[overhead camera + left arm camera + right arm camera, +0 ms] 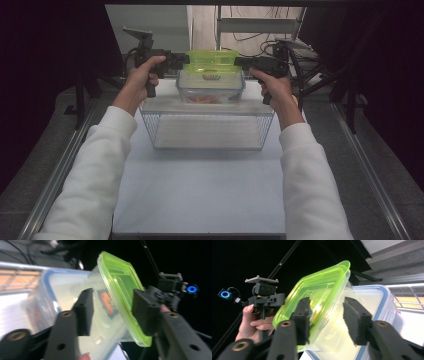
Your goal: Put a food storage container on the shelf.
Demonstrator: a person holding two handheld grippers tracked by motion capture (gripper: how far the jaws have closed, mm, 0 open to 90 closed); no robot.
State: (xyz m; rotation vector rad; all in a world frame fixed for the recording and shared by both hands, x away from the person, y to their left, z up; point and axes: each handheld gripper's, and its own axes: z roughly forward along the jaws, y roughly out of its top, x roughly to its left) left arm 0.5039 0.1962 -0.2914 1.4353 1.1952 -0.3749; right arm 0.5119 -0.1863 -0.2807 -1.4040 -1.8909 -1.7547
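We find the green-lidded container stacked on the blue-rimmed box atop the wire basket. Its long axis spans between both tongs; left tongs and right tongs stand apart, straddling its ends, equally near.

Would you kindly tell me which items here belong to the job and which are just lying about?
In the job: green-lidded container, blue-lidded container beneath it, left gripper, right gripper.

Lying about: wire basket, cables behind the table.
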